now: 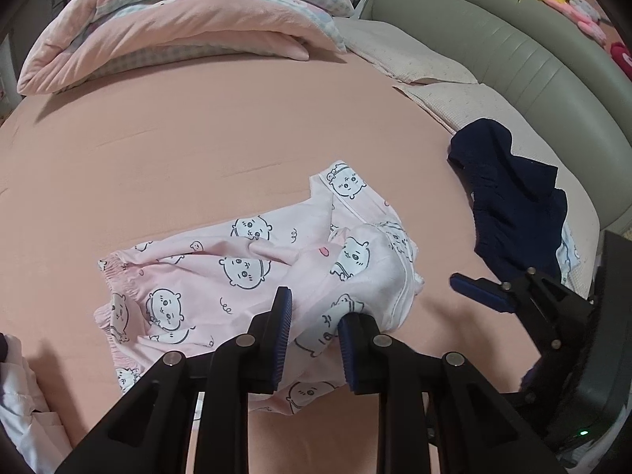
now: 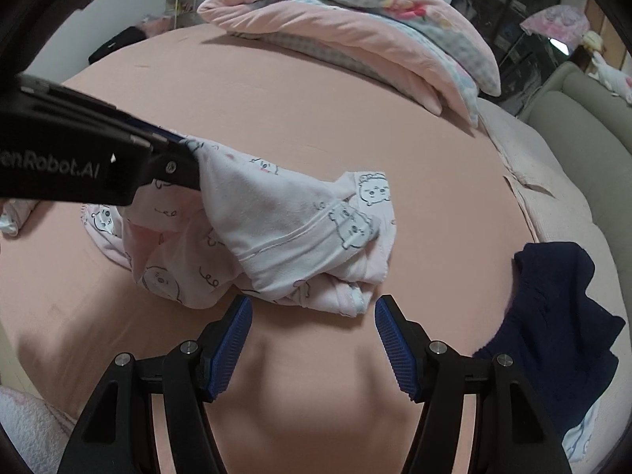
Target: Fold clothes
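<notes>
Pink pyjama shorts (image 1: pixel 221 276) with a white cartoon-face print lie crumpled on the pink bed sheet (image 1: pixel 177 150). My left gripper (image 1: pixel 314 316) is shut on a fold of the shorts and lifts that part off the bed. In the right wrist view the shorts (image 2: pixel 284 229) hang from the left gripper (image 2: pixel 185 146) at the left. My right gripper (image 2: pixel 312 316) is open and empty, just in front of the shorts' near hem, above the sheet (image 2: pixel 316 118). It also shows at the right of the left wrist view (image 1: pixel 458 280).
A dark navy garment (image 1: pixel 513 205) (image 2: pixel 561 328) lies at the right by beige pillows (image 1: pixel 434 67). A folded pink quilt (image 1: pixel 177 19) (image 2: pixel 355 31) sits at the far side. A grey padded headboard (image 1: pixel 513 51) runs along the right. White clothes (image 1: pixel 19 407) lie at the near left.
</notes>
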The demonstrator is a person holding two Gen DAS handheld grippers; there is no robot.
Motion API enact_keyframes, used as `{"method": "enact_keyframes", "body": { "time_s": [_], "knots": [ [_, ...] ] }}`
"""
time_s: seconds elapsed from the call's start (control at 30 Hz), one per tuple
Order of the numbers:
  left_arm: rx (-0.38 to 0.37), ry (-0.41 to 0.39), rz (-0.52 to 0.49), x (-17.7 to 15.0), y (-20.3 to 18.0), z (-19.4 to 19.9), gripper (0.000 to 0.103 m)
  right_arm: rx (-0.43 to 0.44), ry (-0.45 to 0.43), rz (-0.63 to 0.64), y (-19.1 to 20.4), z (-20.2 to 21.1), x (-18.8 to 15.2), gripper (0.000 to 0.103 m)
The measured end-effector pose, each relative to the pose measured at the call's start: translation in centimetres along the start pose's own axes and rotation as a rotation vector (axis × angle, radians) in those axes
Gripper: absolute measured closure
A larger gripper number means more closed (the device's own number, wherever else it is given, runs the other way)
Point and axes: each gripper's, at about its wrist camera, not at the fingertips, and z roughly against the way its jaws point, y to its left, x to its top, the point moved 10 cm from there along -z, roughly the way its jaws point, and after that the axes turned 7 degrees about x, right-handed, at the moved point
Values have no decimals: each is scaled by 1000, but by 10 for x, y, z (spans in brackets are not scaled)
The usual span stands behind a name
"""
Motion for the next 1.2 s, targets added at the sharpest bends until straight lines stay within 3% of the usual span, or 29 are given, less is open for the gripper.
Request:
{"method": "enact_keyframes", "body": {
  "time_s": [0.73,0.8,0.87,0.97,1.07,1.2],
  "knots": [
    [-50,3,11,-7,3,11,83,-70,-127,78,8,-18,45,40],
    [-47,10,11,-10,4,10,83,-76,-137,74,8,-16,47,49],
    [-46,16,18,-13,6,8,83,-85,-141,63,6,-13,49,67],
    [-45,22,24,-16,8,7,83,-82,-144,37,2,-9,52,84],
    [-48,27,16,-18,8,7,83,-64,-154,3,-3,-5,55,91],
    [-46,41,5,-21,6,7,83,-56,-154,-42,-11,-3,57,94]
  ]
}}
